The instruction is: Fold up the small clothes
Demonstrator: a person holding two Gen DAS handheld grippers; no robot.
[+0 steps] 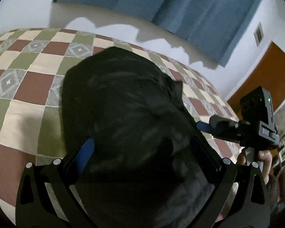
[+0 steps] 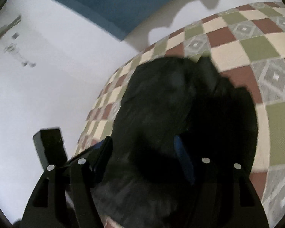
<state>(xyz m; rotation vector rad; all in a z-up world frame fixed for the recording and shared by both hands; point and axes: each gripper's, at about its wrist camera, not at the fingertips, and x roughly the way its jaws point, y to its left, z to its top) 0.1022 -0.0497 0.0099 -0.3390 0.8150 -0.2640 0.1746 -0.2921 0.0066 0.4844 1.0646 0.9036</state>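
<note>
Black garment (image 1: 123,117), soft, rumpled, on checkered cloth (image 1: 28,60)

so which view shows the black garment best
The left wrist view: the black garment is sharper there, with its far edge outlined against the checkered bedspread. The right wrist view shows the same garment blurred, its right side lost in dark shadow.

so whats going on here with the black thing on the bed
A person holds a two-finger gripper in each hand over a dark, crumpled cloth garment on a checkered bedspread. The left gripper and right gripper both straddle bunched fabric with their jaws spread wide. The garment isn't neatly folded yet.
</note>
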